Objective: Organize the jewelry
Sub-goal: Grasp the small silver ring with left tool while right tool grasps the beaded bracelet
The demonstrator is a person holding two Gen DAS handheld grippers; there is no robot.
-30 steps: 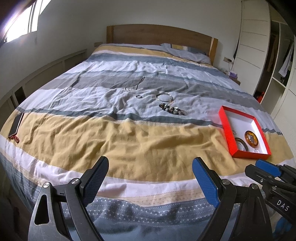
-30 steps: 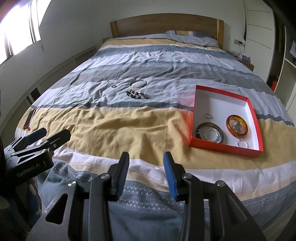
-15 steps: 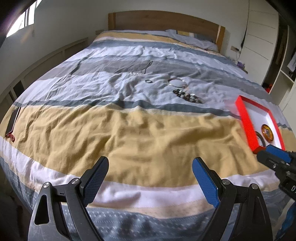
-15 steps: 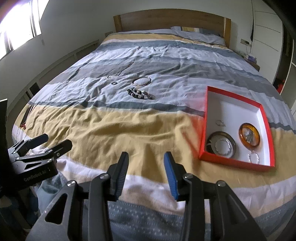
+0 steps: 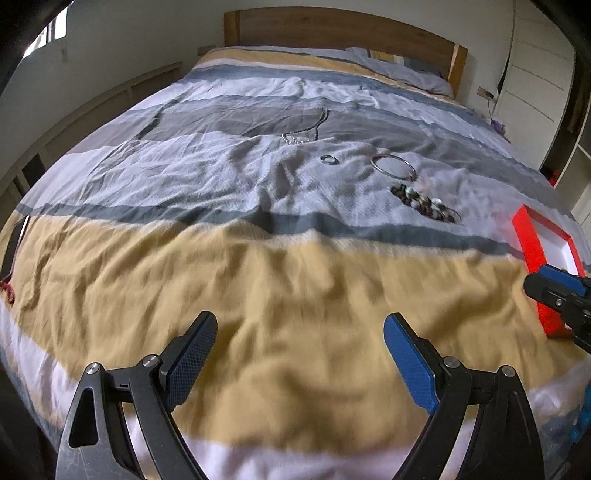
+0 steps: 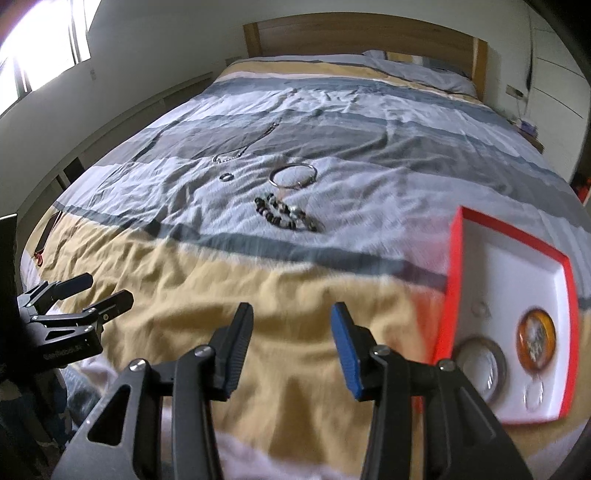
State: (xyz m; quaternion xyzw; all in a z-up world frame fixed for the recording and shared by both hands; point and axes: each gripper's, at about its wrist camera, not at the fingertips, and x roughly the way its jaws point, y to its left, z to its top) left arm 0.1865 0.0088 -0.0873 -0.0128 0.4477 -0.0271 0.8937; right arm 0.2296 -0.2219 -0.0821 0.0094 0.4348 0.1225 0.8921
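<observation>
On the striped duvet lie a chain necklace [image 5: 308, 131], a small ring [image 5: 328, 159], a silver bangle [image 5: 393, 167] and a dark beaded bracelet [image 5: 424, 203]; in the right wrist view they are the necklace [image 6: 236, 153], ring [image 6: 226, 177], bangle [image 6: 293, 175] and beaded bracelet [image 6: 284, 216]. A red box [image 6: 455, 266] with a white inside holds an amber bangle [image 6: 535, 339], a silver bangle [image 6: 482, 363] and small rings. My left gripper [image 5: 299, 354] is open and empty over the yellow stripe. My right gripper [image 6: 291, 341] is open and empty, left of the box.
A phone [image 6: 50, 227] with a red strap lies at the bed's left edge. The wooden headboard [image 5: 332, 31] and pillows are at the far end. A wardrobe [image 5: 535, 74] stands to the right. The red box also shows in the left wrist view [image 5: 532, 251].
Both grippers have moved forward over the bed toward the jewelry. Both stay open and empty. The jewelry and box have not moved.
</observation>
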